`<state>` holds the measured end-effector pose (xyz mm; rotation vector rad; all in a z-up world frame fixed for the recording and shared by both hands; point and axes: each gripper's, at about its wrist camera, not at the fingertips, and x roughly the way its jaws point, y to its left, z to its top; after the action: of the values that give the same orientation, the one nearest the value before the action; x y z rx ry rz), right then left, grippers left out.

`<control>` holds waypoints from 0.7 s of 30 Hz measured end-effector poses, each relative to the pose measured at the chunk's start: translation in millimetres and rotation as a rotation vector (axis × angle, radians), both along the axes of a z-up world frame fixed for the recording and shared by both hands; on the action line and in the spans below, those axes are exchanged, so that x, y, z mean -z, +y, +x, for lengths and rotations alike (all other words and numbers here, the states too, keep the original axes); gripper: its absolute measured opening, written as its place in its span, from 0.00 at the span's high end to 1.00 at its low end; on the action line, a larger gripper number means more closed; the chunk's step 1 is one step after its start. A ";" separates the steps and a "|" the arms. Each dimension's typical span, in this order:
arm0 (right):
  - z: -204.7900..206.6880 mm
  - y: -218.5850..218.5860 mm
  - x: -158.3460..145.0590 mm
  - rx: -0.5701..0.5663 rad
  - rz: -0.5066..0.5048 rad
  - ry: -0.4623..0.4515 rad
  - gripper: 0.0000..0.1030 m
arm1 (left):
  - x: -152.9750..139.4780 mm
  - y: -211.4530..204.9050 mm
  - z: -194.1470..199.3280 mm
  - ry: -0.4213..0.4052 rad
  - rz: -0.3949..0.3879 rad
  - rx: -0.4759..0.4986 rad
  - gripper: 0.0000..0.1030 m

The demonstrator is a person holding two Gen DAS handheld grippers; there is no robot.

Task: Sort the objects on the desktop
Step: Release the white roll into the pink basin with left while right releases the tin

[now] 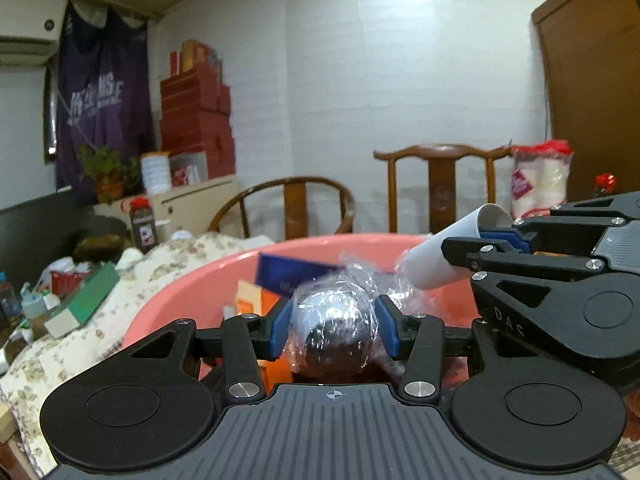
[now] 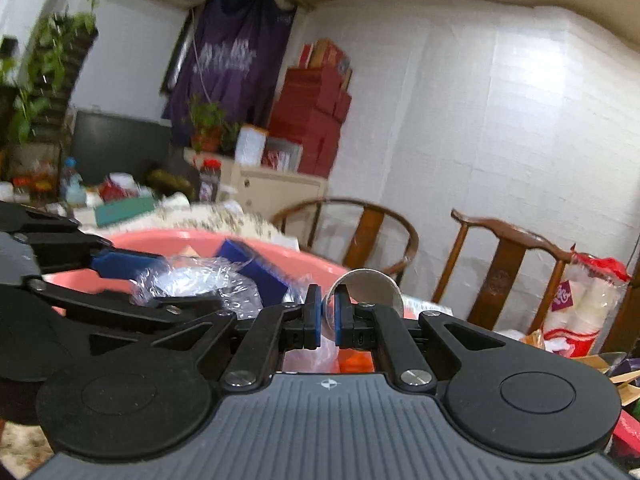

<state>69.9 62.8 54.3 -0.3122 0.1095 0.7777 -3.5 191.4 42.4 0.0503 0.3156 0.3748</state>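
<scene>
My left gripper (image 1: 332, 326) is shut on a dark ball wrapped in clear plastic (image 1: 334, 330), held over the near rim of a pink basin (image 1: 176, 300). My right gripper (image 2: 327, 314) is shut on the rim of a white paper cup (image 2: 370, 286), also over the basin (image 2: 316, 262). In the left wrist view the right gripper (image 1: 496, 238) holds the cup (image 1: 436, 260) tilted on its side at the right. In the right wrist view the left gripper (image 2: 132, 276) and the wrapped ball (image 2: 188, 282) show at the left. A blue box (image 1: 292, 274) and an orange box (image 1: 250, 298) lie inside the basin.
The basin sits on a floral cloth (image 1: 120, 304). A green box (image 1: 86, 302) and small clutter lie at the left. Two wooden chairs (image 1: 436, 184) stand behind the basin. A bag of white cups (image 1: 540, 178) stands at the right.
</scene>
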 end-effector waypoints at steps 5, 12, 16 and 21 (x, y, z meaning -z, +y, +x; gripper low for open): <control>15.1 21.7 16.3 0.010 -0.057 0.054 0.93 | 8.5 11.5 5.1 0.022 0.011 -0.013 0.60; 28.8 35.0 34.3 0.016 -0.098 0.144 0.68 | 16.6 14.8 4.1 0.031 0.040 -0.056 0.42; 30.2 29.6 36.1 0.083 -0.096 0.156 0.19 | 8.7 19.2 -11.7 -0.024 0.045 -0.112 0.09; 16.2 4.2 25.9 0.099 -0.034 0.135 0.02 | -5.9 8.2 -39.4 -0.112 0.075 -0.108 0.00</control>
<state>86.1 67.0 28.4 -0.2844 0.2633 0.6988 -42.9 199.6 48.3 0.0860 0.1943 0.4952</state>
